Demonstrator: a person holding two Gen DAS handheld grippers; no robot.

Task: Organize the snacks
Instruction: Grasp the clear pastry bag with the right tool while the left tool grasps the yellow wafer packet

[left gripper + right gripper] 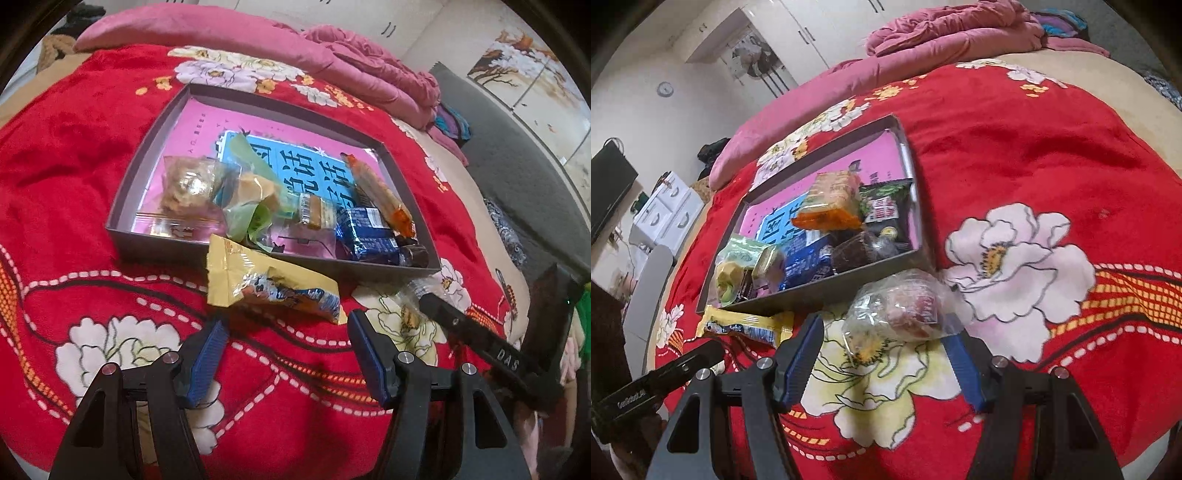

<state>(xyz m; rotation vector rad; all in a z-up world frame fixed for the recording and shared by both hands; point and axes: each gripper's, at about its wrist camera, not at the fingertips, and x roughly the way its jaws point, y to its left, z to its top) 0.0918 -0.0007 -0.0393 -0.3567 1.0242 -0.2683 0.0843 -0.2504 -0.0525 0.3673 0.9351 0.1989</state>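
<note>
I'm hovering both tongs over the bed (74,155), jaws wide, holding nothing. Yellow pack (271,282) is lying just ahead of my left tongs (286,352), outside the tray (147,147). Clear bag (901,306) is sitting just ahead of my right tongs (882,356), partly between the tips. Both are probably light, crinkly, slippery and crushable, so I'm aiming mid-body, squeezing gently.
</note>
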